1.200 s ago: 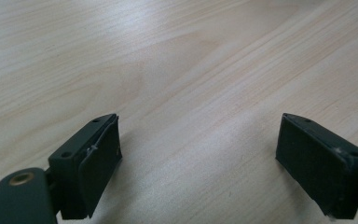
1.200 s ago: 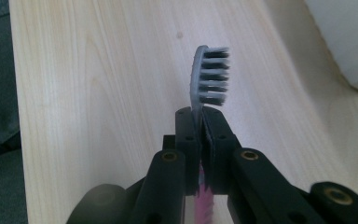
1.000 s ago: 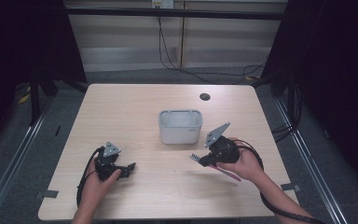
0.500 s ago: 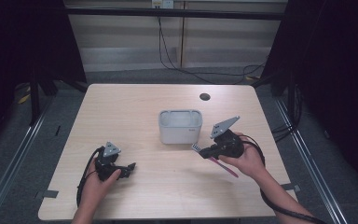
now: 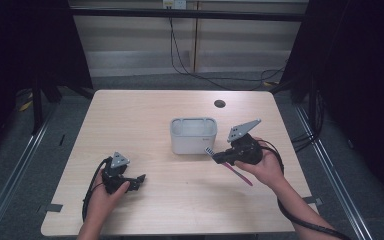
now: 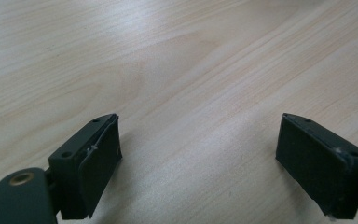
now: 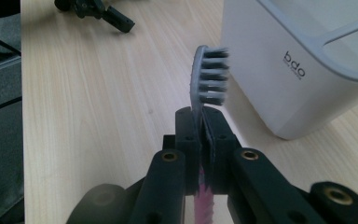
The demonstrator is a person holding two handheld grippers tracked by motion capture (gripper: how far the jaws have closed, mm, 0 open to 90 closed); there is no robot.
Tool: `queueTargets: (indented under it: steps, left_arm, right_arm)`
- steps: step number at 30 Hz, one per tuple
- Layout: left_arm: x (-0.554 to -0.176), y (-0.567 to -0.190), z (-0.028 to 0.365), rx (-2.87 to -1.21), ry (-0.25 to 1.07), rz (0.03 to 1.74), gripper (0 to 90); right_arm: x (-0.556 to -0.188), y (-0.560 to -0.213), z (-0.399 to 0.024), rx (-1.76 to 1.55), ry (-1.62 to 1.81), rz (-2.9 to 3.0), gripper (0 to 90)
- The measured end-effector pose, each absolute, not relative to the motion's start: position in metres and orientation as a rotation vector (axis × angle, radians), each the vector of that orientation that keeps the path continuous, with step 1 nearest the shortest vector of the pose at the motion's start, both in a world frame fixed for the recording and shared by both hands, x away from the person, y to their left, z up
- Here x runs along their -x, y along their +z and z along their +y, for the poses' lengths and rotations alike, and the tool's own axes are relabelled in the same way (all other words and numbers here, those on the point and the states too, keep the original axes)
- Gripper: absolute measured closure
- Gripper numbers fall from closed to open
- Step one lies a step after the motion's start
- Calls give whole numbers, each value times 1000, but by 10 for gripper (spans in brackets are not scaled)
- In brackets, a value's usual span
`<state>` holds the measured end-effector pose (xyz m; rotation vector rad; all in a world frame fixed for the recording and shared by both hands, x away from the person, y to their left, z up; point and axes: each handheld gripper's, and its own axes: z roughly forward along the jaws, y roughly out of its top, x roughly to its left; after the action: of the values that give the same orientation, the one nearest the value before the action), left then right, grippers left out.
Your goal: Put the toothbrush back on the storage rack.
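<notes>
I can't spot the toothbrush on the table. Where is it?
The toothbrush is clamped in the right tool, lifted just right of the white container at the table's middle, in the high view.

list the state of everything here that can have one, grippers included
left gripper: open, nothing between its jaws, low over the table
right gripper: shut on the toothbrush neck
toothbrush: held off the table, bristle head near the white container, pink handle trailing back
white container: upright on the table, open top
</notes>
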<state>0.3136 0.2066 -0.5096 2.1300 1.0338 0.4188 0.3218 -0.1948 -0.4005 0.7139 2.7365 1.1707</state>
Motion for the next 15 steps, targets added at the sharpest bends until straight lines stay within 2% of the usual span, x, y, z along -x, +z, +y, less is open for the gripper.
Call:
queueTargets:
  steps: [15]
  left_arm:
    - [-314, -510, 207, -2130, 419, 1034, 134]
  right_arm:
    - [-328, -389, -202, -755, 1252, 2649, 861]
